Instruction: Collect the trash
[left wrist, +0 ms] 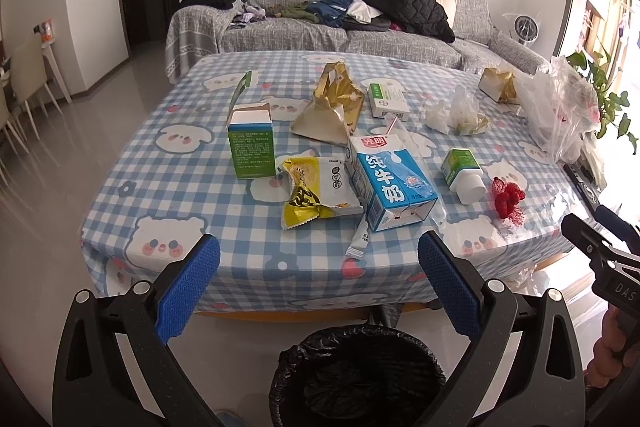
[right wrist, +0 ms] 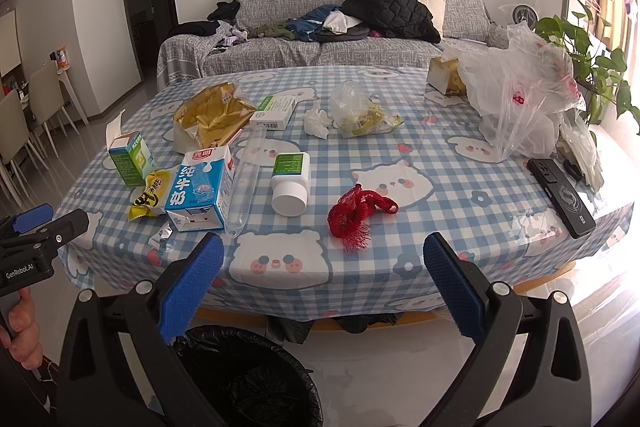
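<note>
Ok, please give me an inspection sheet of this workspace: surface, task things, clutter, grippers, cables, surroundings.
Surface: table under a blue checked cloth with bear prints.
Task things: milk carton, yellow wrapper, green box standing open, gold bag, white bottle on its side, red net, crumpled tissue; black-lined bin on the floor.
Clutter: phone, plastic bags.
Grippers: left gripper and right gripper open, empty, short of the table.
Cables: nothing seen.
Surroundings: sofa with clothes, plant.

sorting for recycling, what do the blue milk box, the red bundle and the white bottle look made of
Blue milk box: coated printed carton, creased folds, slight sheen.
Red bundle: open mesh netting, probably plastic; frayed strands show.
White bottle: smooth matte plastic with a ribbed cap, apparently.
</note>
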{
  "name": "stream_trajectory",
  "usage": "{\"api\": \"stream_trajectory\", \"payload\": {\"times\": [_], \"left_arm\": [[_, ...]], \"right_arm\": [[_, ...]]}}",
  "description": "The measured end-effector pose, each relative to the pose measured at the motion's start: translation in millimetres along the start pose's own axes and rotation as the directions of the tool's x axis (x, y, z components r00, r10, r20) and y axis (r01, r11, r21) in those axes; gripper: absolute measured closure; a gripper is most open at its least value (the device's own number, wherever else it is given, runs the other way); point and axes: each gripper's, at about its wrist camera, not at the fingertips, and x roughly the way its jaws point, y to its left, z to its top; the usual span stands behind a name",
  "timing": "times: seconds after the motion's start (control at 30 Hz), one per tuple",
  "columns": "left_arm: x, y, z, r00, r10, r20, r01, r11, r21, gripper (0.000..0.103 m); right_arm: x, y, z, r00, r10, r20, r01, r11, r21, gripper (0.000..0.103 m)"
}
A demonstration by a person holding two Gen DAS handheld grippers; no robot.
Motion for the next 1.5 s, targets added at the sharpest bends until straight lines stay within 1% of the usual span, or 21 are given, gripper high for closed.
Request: {"api": "stream_trajectory", "payload": {"times": [0.53, 0.7, 0.87, 1.13, 1.5], "left_arm": [[-1, 0, 1, 1.0, -0.003, -0.001, 0.003, 1.0, 0.0, 0.006], [6, 1, 5, 1.0, 0.001, -0.015, -0.002, 1.0, -0.006, 0.006], [20, 11, 15, 0.999, 0.017, -0.027, -0.018, 1.0, -0.026, 0.006], [58, 36, 33, 0.996, 0.082, -0.047, -0.085, 0.995, -0.051, 0.006], [115, 58, 59, 0.99, 0.107, -0.094, -0.115, 0.989, -0.092, 0.006]], "right_arm": [[0, -2, 0, 1.0, 0.0, 0.003, 0.0, 1.0, 0.003, 0.007], [8, 2, 5, 1.0, 0.002, -0.006, -0.002, 1.0, 0.003, 0.007], [21, 11, 9, 1.0, 0.005, -0.018, -0.005, 1.0, -0.01, 0.007], [53, 23, 19, 0.999, 0.003, -0.054, -0.005, 1.0, -0.025, 0.007], [103, 27, 31, 0.994, -0.009, -0.107, 0.005, 0.999, -0.036, 0.007]]}}
